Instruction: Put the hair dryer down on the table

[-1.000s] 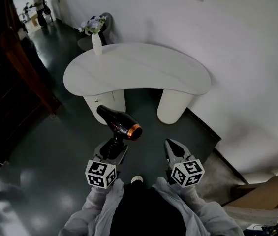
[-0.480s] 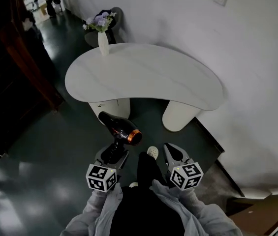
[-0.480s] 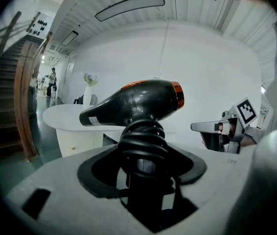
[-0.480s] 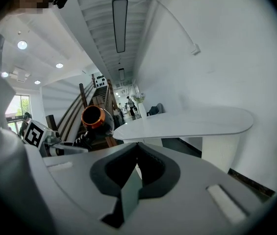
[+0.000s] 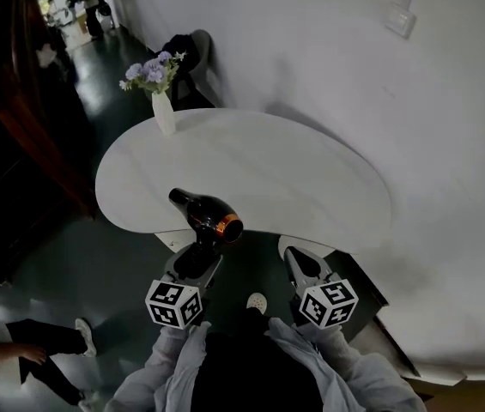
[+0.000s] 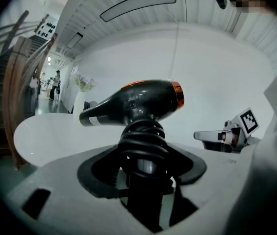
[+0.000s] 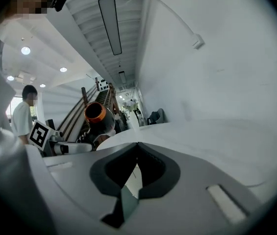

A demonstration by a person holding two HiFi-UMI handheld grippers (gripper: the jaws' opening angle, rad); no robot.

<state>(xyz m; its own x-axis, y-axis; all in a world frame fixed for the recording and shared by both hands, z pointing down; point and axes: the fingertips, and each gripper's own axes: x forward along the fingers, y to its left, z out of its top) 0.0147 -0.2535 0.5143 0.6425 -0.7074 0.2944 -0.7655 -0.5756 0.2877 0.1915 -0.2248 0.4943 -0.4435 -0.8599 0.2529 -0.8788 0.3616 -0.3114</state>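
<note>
Hair dryer [image 5: 208, 215], clenched in the left tool [image 5: 197, 261], has come over the table [image 5: 294, 178] edge, seemingly not touching

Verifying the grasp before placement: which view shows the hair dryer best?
Left gripper view: the whole hair dryer fills the frame, with its cord-wrapped handle clamped in the left gripper. The head view shows the hair dryer small and from above, its handle largely hidden. The right gripper view catches only its orange-ringed end.

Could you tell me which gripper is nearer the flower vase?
Left: the left gripper is on the vase side of the table; the right gripper is farther right.
</note>
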